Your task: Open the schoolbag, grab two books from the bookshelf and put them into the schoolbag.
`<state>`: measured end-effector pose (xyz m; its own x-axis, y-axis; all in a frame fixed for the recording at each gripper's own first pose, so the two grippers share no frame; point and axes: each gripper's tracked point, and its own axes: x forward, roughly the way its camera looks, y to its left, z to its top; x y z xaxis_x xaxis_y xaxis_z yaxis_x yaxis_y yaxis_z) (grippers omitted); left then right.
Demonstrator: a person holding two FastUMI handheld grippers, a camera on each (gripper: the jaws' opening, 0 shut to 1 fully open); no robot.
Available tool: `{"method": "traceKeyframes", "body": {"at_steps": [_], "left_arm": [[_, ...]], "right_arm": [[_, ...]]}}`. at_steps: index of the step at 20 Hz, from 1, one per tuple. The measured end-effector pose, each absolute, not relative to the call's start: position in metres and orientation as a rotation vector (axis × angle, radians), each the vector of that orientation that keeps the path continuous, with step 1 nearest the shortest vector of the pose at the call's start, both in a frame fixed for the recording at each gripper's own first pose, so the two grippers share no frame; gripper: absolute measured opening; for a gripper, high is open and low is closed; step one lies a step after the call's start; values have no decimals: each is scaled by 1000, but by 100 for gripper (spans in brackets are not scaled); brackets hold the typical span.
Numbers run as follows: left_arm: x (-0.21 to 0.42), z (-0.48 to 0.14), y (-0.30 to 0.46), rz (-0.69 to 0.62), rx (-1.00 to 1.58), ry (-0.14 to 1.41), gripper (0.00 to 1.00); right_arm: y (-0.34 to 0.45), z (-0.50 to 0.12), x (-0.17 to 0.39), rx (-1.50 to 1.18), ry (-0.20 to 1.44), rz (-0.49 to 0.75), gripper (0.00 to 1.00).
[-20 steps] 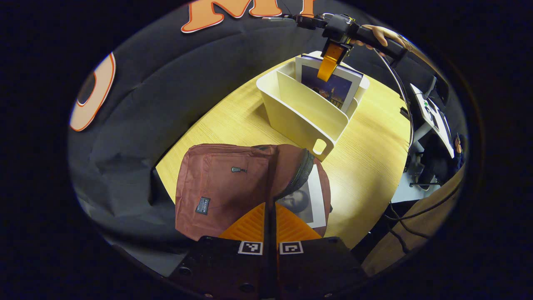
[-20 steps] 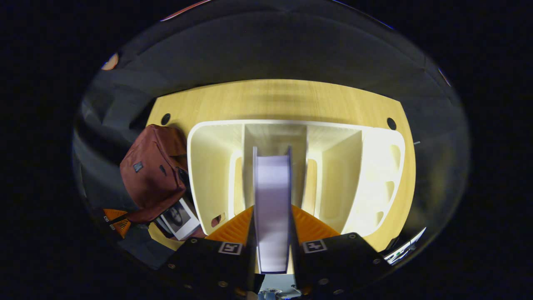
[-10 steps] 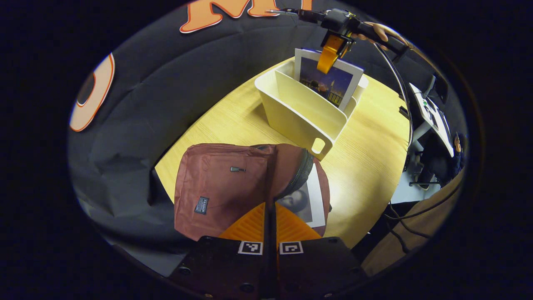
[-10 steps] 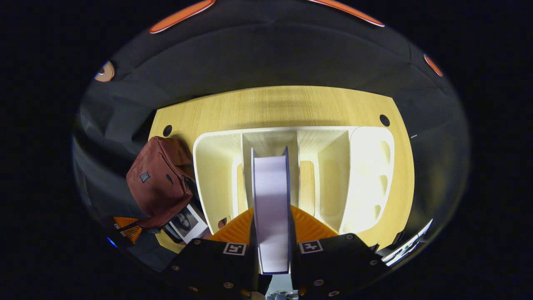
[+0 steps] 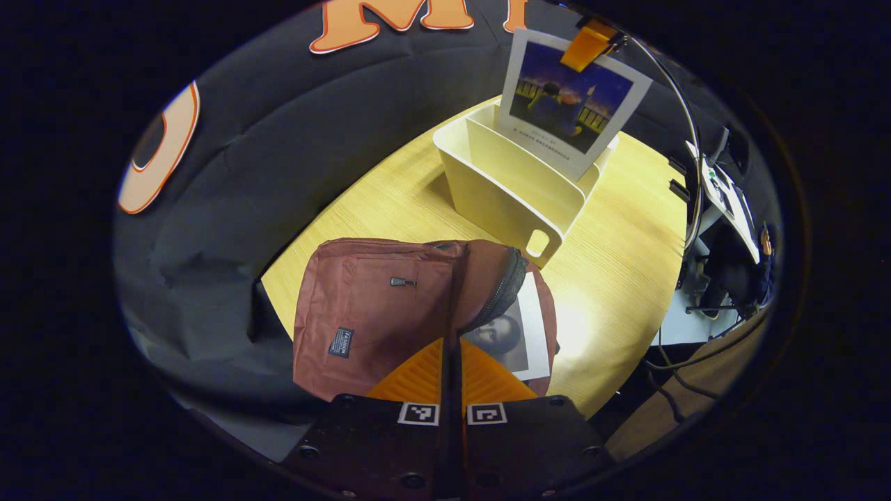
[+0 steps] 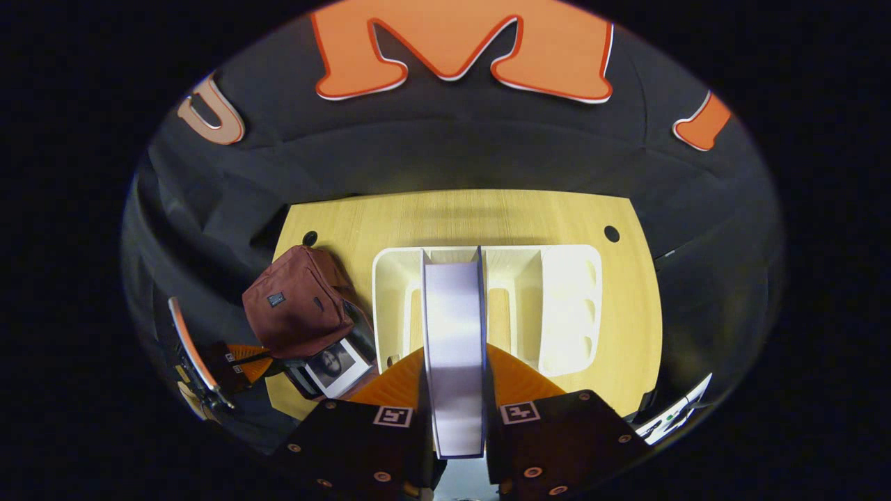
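A: Upper right of the left gripper view: right gripper (image 5: 587, 43) clamped on the top edge of a book (image 5: 571, 104) with a night-sky cover. Book hangs above the cream bookshelf (image 5: 511, 191), its lower corner about level with the shelf's rim, in front of it in this view.

B: Right gripper view agrees. Book (image 6: 454, 348) seen edge-on at frame centre, running down between the two fingers (image 6: 390, 379), both pressing its covers. Bookshelf (image 6: 567, 299) sits below it on the wooden table (image 6: 487, 216); dividers visible, compartments look bare.

A: Schoolbag (image 5: 376, 306), lower centre of the left gripper view. Reddish-brown, lying flat on the table (image 5: 612, 278), just beside the shelf's near end. Zip open along its right side.

B: Left gripper (image 5: 451, 348) has its fingers together on the bag's flap (image 5: 487, 278), pinching the fabric and holding it raised. Under the flap, a first book (image 5: 518, 334) with a portrait cover lies in the opening, partly sticking out.

A: Right gripper view, lower left: same bag (image 6: 296, 316), portrait book (image 6: 337, 362) at its mouth, left gripper (image 6: 243, 355) at the bag's edge.
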<state>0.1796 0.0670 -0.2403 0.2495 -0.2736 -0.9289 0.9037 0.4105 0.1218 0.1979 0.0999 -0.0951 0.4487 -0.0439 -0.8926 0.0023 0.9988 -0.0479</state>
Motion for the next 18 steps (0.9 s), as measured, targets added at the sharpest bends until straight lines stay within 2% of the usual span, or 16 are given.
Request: {"method": "traceKeyframes", "body": {"at_steps": [6, 11, 18], "left_arm": [[183, -244, 68, -919, 776, 996, 1], [187, -242, 68, -921, 807, 966, 1], [186, -237, 69, -924, 817, 940, 1]], "right_arm": [[121, -41, 138, 20, 1006, 65, 31], [151, -38, 88, 218, 950, 160, 31], [182, -115, 50, 589, 932, 204, 31]]}}
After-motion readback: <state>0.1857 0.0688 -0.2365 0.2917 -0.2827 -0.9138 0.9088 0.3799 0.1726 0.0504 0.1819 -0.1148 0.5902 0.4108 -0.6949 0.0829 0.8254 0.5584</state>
